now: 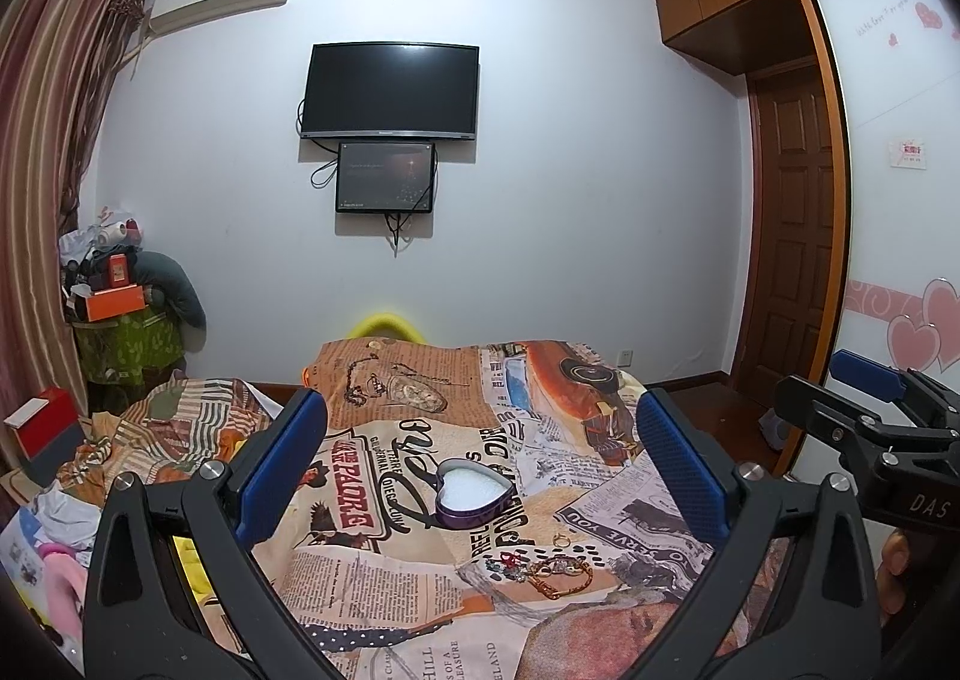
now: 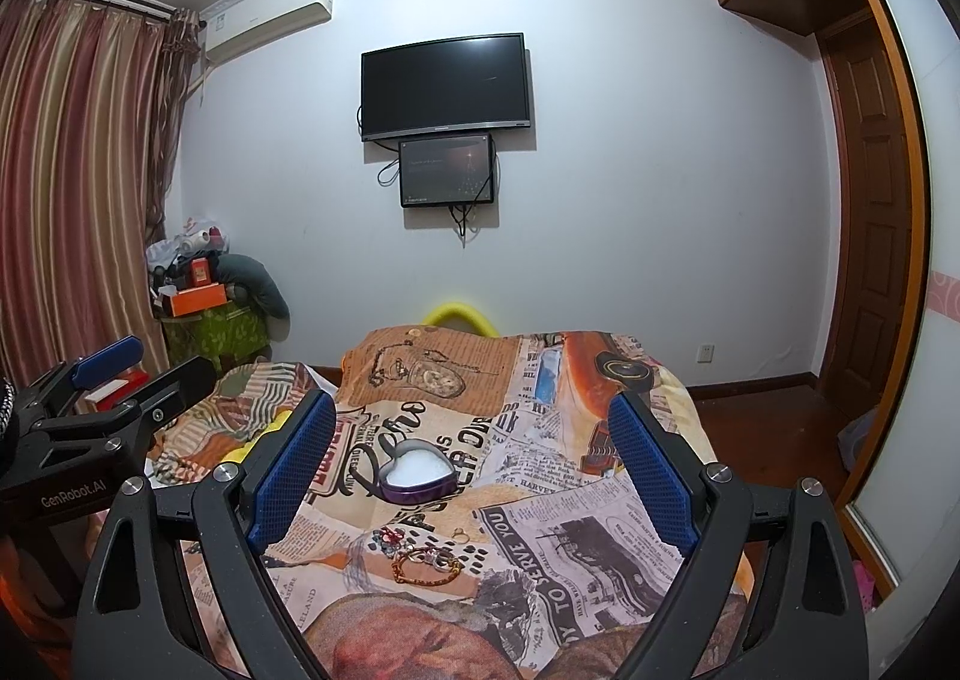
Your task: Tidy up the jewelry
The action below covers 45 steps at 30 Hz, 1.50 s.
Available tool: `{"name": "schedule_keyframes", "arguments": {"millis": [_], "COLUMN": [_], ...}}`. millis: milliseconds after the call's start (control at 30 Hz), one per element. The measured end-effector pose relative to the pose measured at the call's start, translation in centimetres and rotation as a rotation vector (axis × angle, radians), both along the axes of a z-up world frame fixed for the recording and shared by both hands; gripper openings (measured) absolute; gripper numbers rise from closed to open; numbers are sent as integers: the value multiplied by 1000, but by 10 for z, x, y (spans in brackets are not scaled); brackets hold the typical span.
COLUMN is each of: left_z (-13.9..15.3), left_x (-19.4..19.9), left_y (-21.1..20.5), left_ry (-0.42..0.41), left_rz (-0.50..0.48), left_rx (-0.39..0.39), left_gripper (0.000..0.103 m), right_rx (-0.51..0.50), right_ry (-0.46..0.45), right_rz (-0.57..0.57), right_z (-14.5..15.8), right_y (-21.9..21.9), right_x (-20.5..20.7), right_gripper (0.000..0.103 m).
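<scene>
Nearest, both hand-held grippers hang above the near end of a bed, each with its blue-padded fingers spread wide and nothing between or touching them. The left hand-held gripper (image 1: pixel 480 464) points forward and slightly down over the bedspread (image 1: pixel 420 578); the right hand-held gripper (image 2: pixel 474 467) is held level with it on its right side, aimed the same way, and each shows at the edge of the other's view. A bit of the person's hand (image 1: pixel 894 572) shows under the right tool's black body in the left wrist view.

Just below and ahead of the open fingers lies a small heap of jewelry (image 2: pixel 420 551) on the newspaper-print cover: a gold chain bracelet (image 2: pixel 426 563) curled into a loop, its long axis running roughly side to side, with coloured beaded pieces (image 2: pixel 387 539) touching its left end. A small gold ring (image 2: pixel 460 533) lies flat just beyond the heap, apart from it.

Farther ahead, framed between the fingers, sits a purple heart-shaped box (image 2: pixel 417 476), open, with a white lining, its point aimed toward the grippers and a little left.

Well beyond, on the far wall, hang a dark television (image 2: pixel 445 83) and a smaller screen (image 2: pixel 447 170) beneath it.
</scene>
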<state>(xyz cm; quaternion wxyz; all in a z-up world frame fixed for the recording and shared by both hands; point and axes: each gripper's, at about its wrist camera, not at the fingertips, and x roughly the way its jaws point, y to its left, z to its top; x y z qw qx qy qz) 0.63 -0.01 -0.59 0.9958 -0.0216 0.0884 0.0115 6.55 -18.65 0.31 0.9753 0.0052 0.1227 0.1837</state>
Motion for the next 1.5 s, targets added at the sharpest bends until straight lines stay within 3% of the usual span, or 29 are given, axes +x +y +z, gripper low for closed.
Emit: {"name": "schedule_keyframes", "arguments": {"millis": [1200, 1500], "left_z": [-3, -17], "left_x": [6, 33], "left_y": [0, 7], "left_ry": [16, 86], "left_rz": [1, -11], "left_rx": [-2, -7], "left_gripper": [103, 103], "right_rx": [2, -16], "right_ry": [16, 86], "right_rz": [-3, -18], "right_z": [1, -16], "right_y": [-2, 1], "right_x": [4, 30], "right_gripper": [91, 91]}}
